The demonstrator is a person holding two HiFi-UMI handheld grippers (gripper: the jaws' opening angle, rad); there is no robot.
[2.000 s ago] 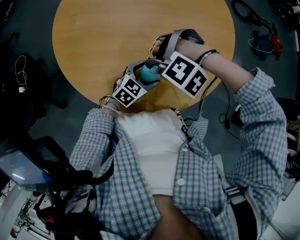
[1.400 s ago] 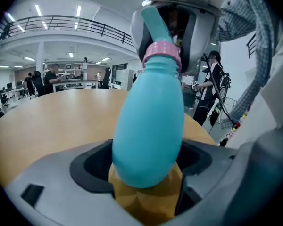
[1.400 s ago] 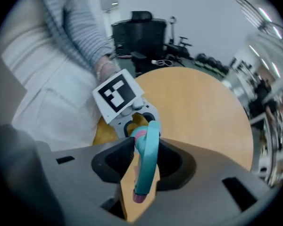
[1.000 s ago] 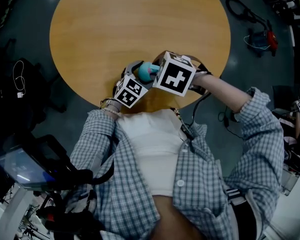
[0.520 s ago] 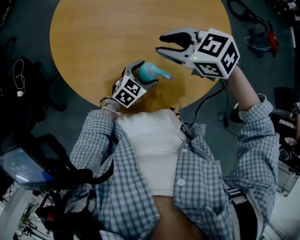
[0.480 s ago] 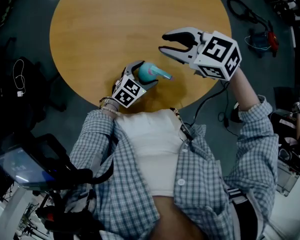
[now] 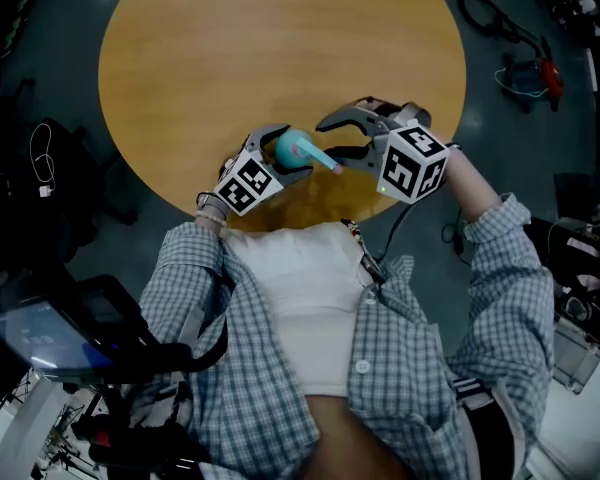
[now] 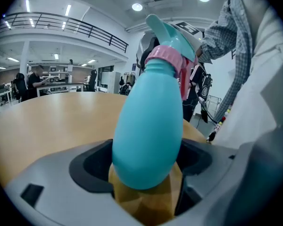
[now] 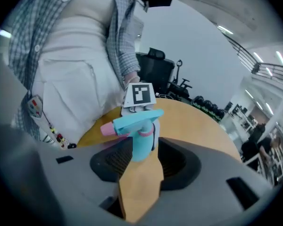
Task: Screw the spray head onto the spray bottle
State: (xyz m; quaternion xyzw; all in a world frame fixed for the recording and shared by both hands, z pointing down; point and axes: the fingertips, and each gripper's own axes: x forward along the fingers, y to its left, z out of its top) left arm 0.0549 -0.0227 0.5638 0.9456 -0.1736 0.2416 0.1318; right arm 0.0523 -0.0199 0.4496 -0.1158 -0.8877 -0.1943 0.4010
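Note:
A turquoise spray bottle point(image 7: 288, 149) stands near the round table's front edge, with my left gripper point(image 7: 286, 154) shut on its body. In the left gripper view the bottle point(image 8: 150, 126) fills the gap between the jaws, and its spray head point(image 8: 172, 32) sits on a pink collar. My right gripper point(image 7: 336, 138) is just right of the bottle. Its jaws have just been opening and flank the spray head point(image 7: 318, 155) without pressing on it. The right gripper view has the spray head point(image 9: 134, 120) and its pink nozzle point(image 9: 106, 129) just ahead of the open jaws.
The round wooden table point(image 7: 230, 48) holds nothing else that I can see. Cables and tools point(image 7: 515, 38) lie on the dark floor at the right. Dark equipment point(image 7: 70, 338) stands at the lower left, beside the person's checked shirt.
The right gripper sat at the spray head a second ago, drew off up and to the right, then came back beside it with its wrist rolled. The left gripper kept still on the bottle.

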